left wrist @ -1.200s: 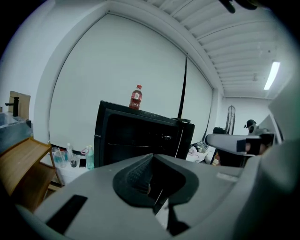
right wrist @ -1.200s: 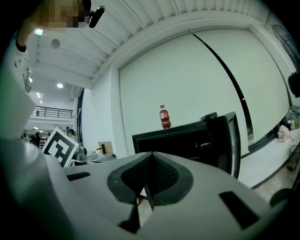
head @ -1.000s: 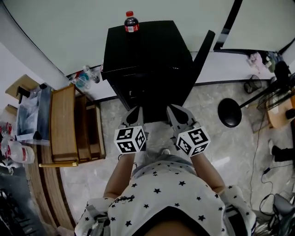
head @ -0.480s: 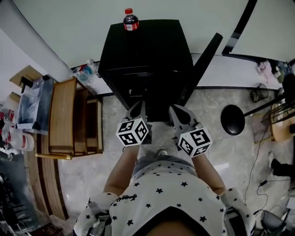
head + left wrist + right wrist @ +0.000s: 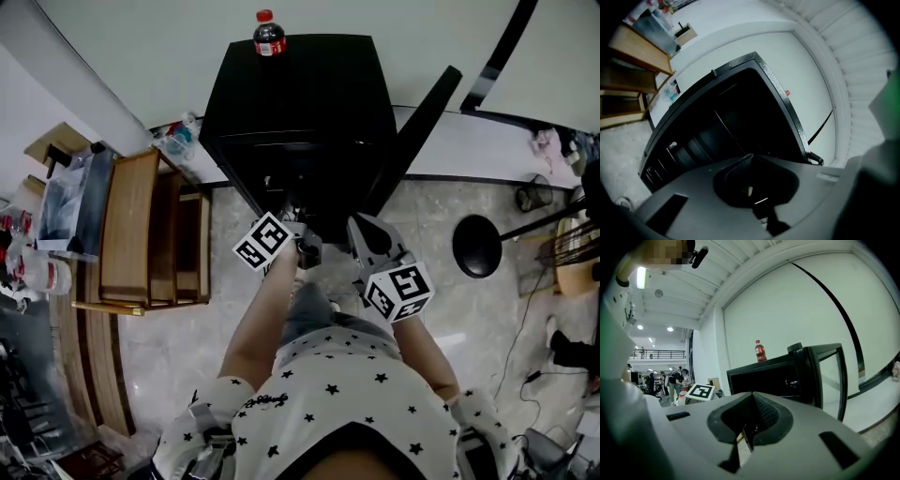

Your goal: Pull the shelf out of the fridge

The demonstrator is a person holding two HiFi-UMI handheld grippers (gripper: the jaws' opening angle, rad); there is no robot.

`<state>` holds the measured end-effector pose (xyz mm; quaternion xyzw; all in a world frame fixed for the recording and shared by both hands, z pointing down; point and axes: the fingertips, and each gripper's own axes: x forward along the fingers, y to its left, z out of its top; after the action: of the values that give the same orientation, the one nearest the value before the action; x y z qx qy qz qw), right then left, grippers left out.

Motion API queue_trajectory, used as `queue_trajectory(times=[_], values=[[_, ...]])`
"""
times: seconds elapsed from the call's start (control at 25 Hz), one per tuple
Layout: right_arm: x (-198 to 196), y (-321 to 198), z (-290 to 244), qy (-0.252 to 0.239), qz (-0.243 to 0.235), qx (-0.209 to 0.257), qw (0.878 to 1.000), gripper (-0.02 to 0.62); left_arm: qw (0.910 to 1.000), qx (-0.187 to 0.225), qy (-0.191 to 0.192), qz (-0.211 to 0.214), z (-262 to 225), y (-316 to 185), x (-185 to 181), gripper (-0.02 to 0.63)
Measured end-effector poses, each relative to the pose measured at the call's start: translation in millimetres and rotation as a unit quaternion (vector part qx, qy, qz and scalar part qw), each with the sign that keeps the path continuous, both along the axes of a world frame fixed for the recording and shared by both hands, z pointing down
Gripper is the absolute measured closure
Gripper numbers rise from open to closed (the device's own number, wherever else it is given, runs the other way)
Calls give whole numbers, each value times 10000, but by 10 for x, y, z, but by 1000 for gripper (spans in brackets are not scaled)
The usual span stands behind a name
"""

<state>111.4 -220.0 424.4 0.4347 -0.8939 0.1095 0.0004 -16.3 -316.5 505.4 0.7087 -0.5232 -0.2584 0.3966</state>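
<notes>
While the fridge (image 5: 300,94) stands open, left gripper (image 5: 308,249) — closed — faces it.

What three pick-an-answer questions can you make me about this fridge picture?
1. Where is the bottle?
A. on top of the fridge
B. inside it
C. under it

2. What colour is the fridge?
A. white
B. black
C. red

3. How is the fridge door?
A. shut
B. open
C. taken off

Answers:
1 A, the bottle stands on the fridge's top, near the back edge.
2 B, the whole cabinet is black.
3 B, the door stands swung out at the right in the head view, leaving the dark inside open.
</notes>
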Motion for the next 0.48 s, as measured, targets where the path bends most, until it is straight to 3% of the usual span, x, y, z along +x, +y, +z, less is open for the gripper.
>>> queue_trajectory(times=[0.24,0.48], values=[[95,29,7,6,79,-13,10000,601,9956,117,909,-174,90,-280,-45,594],[227,-13,-17,46,207,28,9998,601,9933,191,1131,-134,173,-545,-1,594]])
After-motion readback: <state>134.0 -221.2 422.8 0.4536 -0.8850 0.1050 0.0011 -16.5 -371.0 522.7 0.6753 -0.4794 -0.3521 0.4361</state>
